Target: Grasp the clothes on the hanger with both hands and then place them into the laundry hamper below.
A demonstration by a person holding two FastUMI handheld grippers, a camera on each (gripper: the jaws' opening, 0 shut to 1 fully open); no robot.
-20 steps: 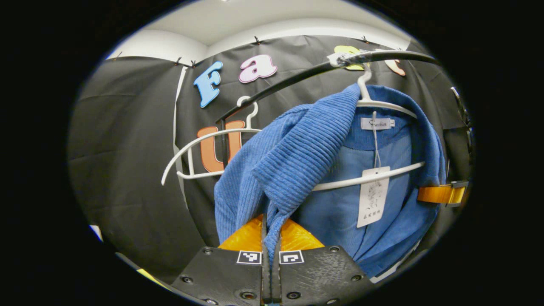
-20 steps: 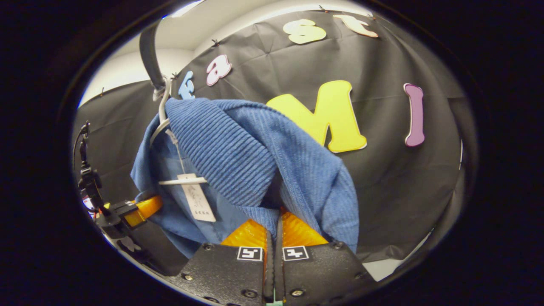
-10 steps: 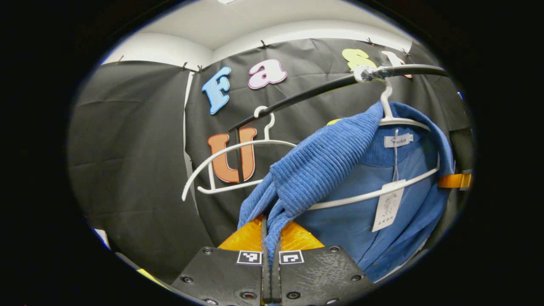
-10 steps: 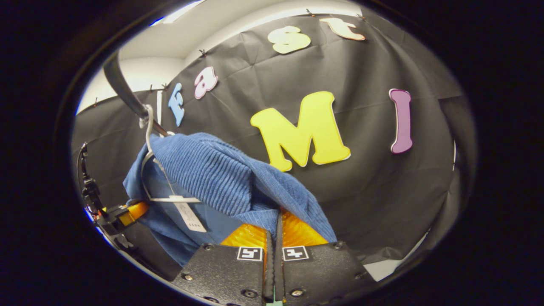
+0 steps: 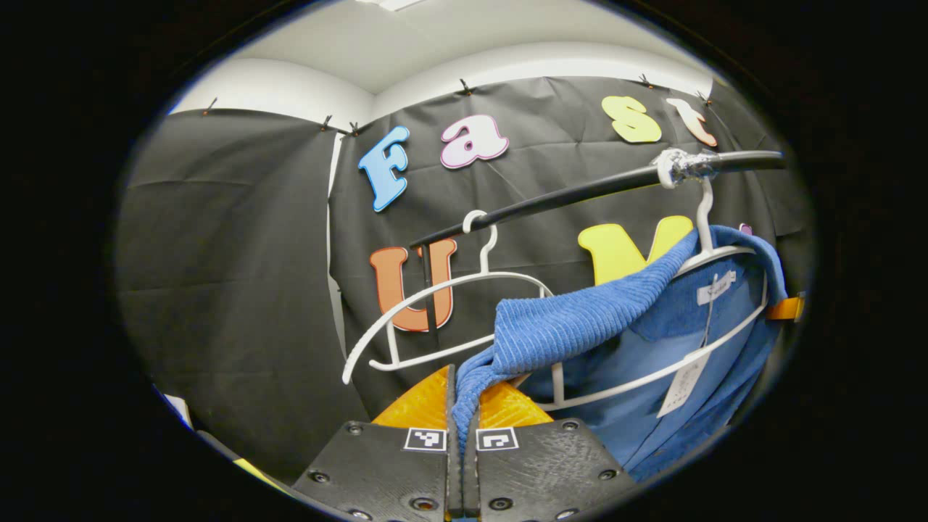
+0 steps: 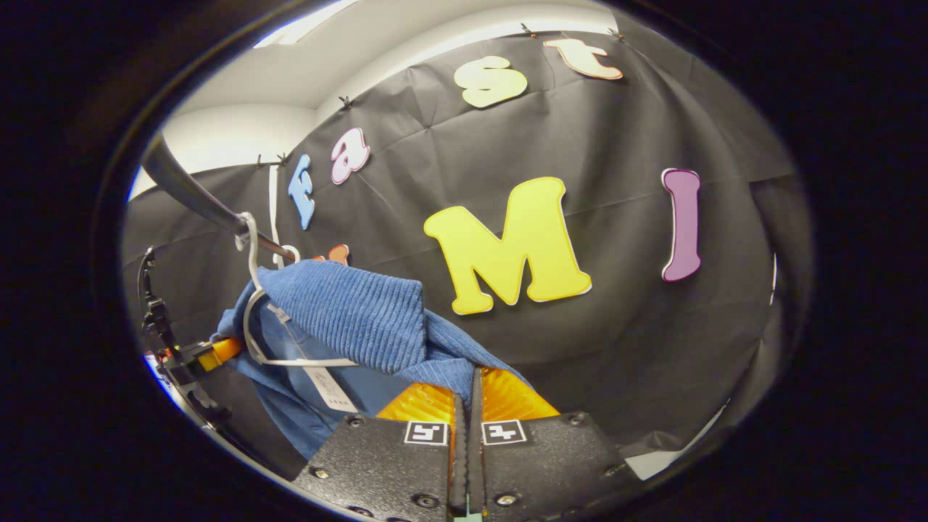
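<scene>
A blue ribbed garment (image 5: 580, 326) hangs on a white hanger (image 5: 714, 250) from the black rail (image 5: 565, 196). One shoulder of it is stretched down to my left gripper (image 5: 462, 391), which is shut on the cloth. In the right gripper view the same garment (image 6: 348, 319) drapes over the hanger (image 6: 254, 319). Its other edge is pinched in my right gripper (image 6: 470, 384), also shut. A paper tag (image 5: 685, 384) dangles inside the collar. The left gripper (image 6: 203, 355) shows beyond the garment at the far left.
An empty white hanger (image 5: 449, 290) hangs on the rail to the left of the garment. The rail (image 6: 188, 196) runs up and to the left in the right gripper view. Black cloth walls close the booth behind.
Both grippers have pulled away from the rail with the cloth in them. The garment is drawn tighter and lower, and more of its hanger is bare.
</scene>
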